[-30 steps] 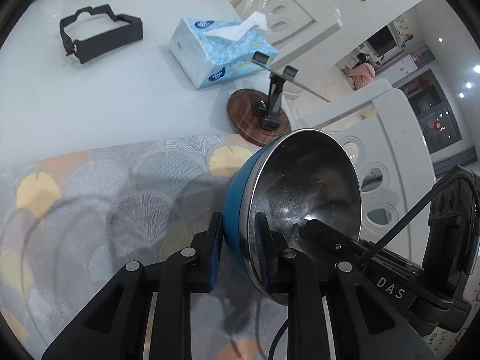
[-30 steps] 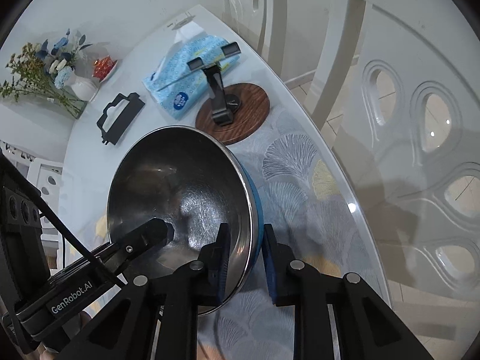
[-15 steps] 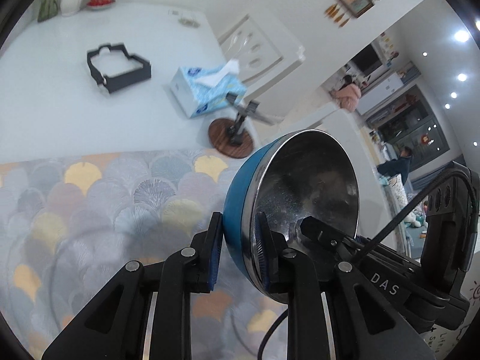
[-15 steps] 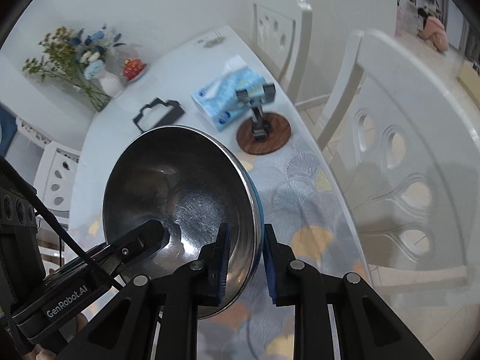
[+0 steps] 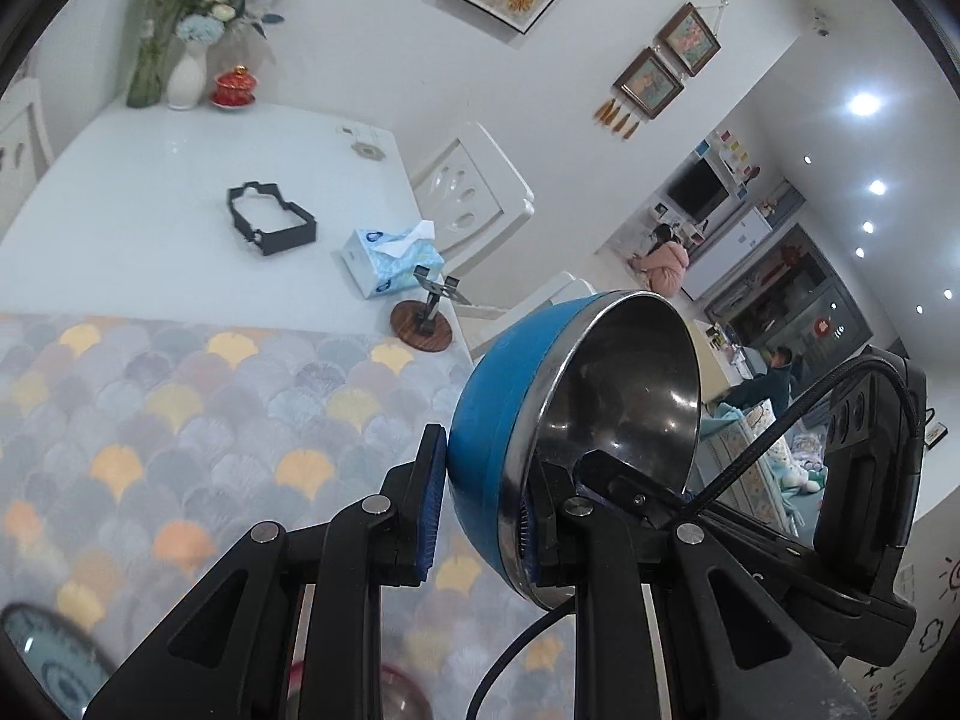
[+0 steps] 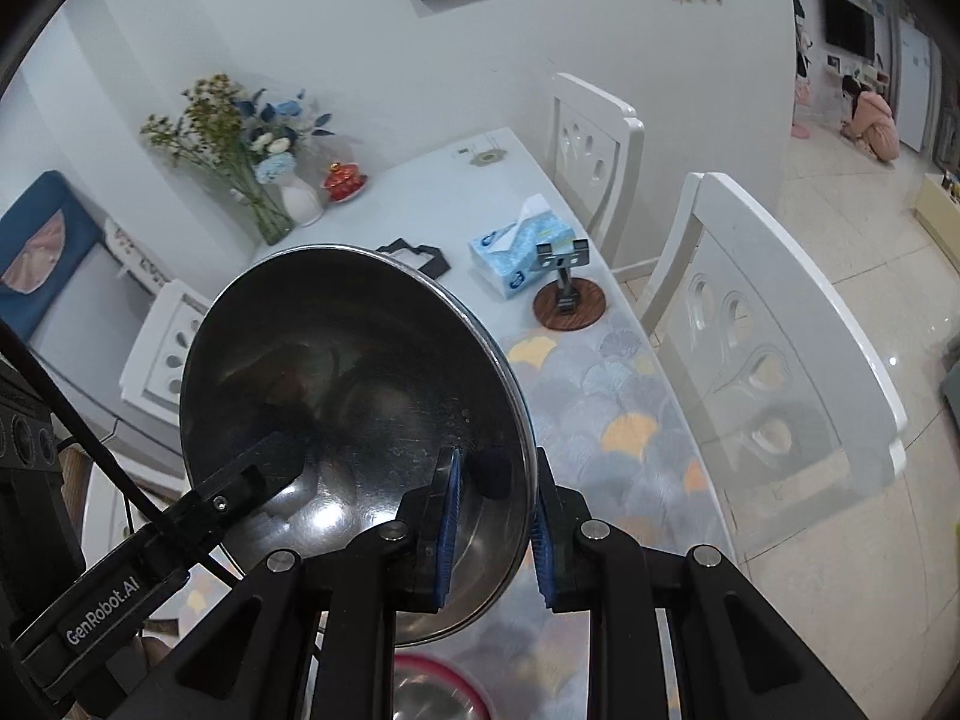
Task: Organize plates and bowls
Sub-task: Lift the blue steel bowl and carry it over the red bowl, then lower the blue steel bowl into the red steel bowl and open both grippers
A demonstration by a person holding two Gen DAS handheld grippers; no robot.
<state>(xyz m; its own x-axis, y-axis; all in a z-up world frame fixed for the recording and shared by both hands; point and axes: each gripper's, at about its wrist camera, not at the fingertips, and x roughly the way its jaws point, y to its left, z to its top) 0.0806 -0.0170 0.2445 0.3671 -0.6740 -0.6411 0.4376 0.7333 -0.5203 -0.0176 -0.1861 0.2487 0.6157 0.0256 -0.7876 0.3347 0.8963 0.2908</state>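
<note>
Table [image 5: 150,192]: patterned mat on its near part.
Bowl [image 5: 480,420]: blue outside, steel inside, tipped on edge above the mat.
My left fingers [image 5: 477,516]: clamped on its rim.
My right fingers [image 6: 495,531]: clamped on the opposite rim (both nearly closed).

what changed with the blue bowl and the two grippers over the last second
The blue bowl has been lifted well above the patterned table mat, so the tissue box and phone stand look much smaller now. A red-rimmed bowl has come into view below. Unchanged: left gripper and right gripper stay clamped on opposite sides of the rim.
</note>
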